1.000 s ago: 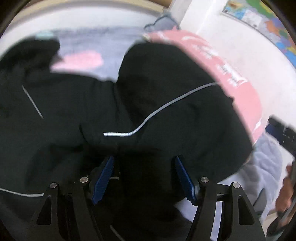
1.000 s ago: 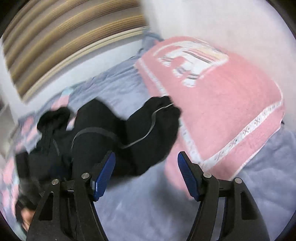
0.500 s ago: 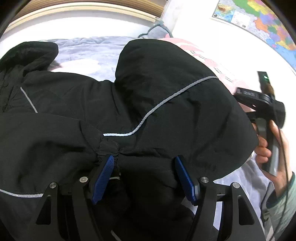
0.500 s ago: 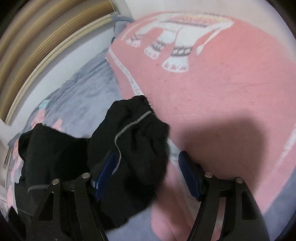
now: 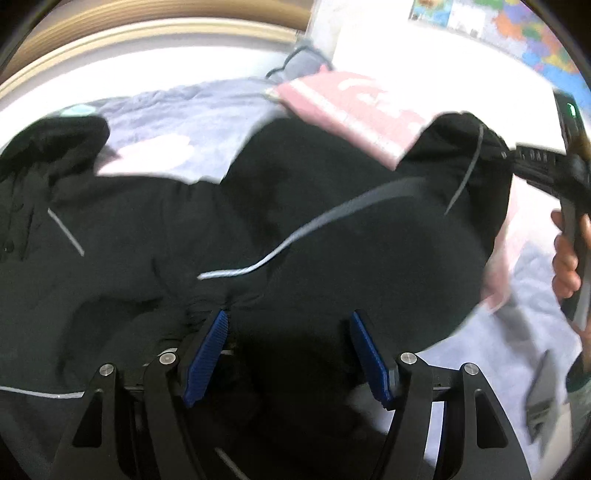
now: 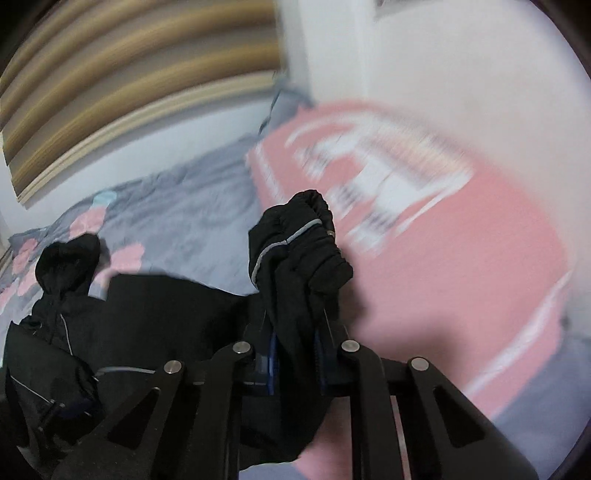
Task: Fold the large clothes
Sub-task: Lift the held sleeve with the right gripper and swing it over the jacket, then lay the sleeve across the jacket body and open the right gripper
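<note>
With the right gripper clamped, you have the black jacket's sleeve cuff pinched between its blue pads — the jaws have just been closing, and the elastic cuff w/ its grey piping bunches up above the fingertips. In the left-wrist view that same gripper shows at the right edge, held in your right hand, w/ the sleeve end lifted over the pink blanket.

Your left gripper stands wide, its blue pads apart over dark fabric; whether they press on cloth can't be told.

The black jacket lies spread across the grey floral bedspread — hood at the far left, body toward you. The pink blanket sits beside it, on the right, near the white wall. A map poster hangs on that wall.
</note>
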Action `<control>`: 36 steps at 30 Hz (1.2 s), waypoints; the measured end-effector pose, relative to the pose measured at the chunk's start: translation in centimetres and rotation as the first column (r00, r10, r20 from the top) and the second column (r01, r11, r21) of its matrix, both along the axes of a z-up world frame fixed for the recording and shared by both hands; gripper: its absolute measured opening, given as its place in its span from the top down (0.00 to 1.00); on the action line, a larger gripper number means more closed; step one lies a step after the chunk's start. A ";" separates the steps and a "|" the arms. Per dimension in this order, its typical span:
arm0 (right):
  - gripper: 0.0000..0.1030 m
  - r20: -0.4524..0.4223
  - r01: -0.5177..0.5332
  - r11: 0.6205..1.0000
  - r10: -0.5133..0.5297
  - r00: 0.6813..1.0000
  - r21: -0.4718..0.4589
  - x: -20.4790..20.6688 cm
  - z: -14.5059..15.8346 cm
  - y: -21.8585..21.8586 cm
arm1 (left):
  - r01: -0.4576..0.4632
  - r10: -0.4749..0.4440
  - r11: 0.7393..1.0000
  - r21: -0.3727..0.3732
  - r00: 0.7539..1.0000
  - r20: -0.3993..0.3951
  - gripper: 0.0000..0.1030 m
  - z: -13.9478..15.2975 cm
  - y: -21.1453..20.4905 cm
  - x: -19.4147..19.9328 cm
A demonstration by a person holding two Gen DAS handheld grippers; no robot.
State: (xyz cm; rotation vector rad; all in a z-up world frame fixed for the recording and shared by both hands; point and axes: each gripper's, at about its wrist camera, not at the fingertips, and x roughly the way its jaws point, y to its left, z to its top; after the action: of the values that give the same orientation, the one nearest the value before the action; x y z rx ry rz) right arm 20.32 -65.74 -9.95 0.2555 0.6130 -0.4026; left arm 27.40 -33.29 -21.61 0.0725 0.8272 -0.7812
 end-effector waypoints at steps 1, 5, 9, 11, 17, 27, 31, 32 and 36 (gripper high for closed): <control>0.82 0.016 0.014 1.000 -0.014 1.000 -0.015 -1.2 1.0 -0.6 | 0.005 -0.005 0.999 -0.032 1.000 0.000 0.32 1.0 -0.1 -0.2; 0.82 0.040 0.084 0.996 -0.084 0.996 -0.010 -5.7 3.2 -4.4 | 0.055 -0.055 0.995 -0.080 0.998 -0.006 0.32 2.9 -2.0 -0.5; 0.82 -0.008 0.116 0.991 -0.115 0.993 0.060 -6.5 1.0 -6.8 | 0.085 -0.078 0.995 0.061 0.992 -0.097 0.32 -0.6 -5.7 0.3; 0.82 -0.049 0.136 0.986 -0.132 0.990 0.096 -6.7 -1.2 -7.9 | 0.099 -0.071 0.985 0.140 0.980 -0.188 0.32 -3.9 -6.9 1.6; 0.82 -0.064 0.118 0.970 -0.106 0.992 0.213 -6.3 -4.2 -9.9 | 0.135 -0.118 0.986 0.098 0.980 -0.163 0.32 -2.5 -6.0 1.5; 0.63 0.017 0.107 0.886 -0.129 0.992 0.451 -6.2 -4.6 -11.7 | 0.139 -0.142 0.990 -0.039 0.987 -0.072 0.32 5.5 2.6 -1.9; 0.79 0.041 0.109 0.908 -0.137 0.990 0.406 -6.1 -3.6 -9.9 | 0.102 -0.102 0.995 -0.004 0.995 0.006 0.32 7.8 6.7 -2.3; 0.80 0.041 0.109 0.917 -0.134 0.990 0.384 -5.9 -3.1 -9.1 | 0.082 -0.082 0.997 0.004 0.996 0.026 0.32 8.1 8.4 -2.3; 0.81 0.060 0.055 0.960 -0.074 0.995 0.274 -4.6 0.3 -3.9 | 0.003 -0.003 1.000 0.003 0.998 0.058 0.32 9.4 13.9 -2.4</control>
State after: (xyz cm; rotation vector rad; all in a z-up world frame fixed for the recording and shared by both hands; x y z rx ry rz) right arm 15.75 -69.67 -9.69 0.5517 0.5920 -0.3701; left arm 24.96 -19.35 -12.24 0.0990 0.7737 -0.7770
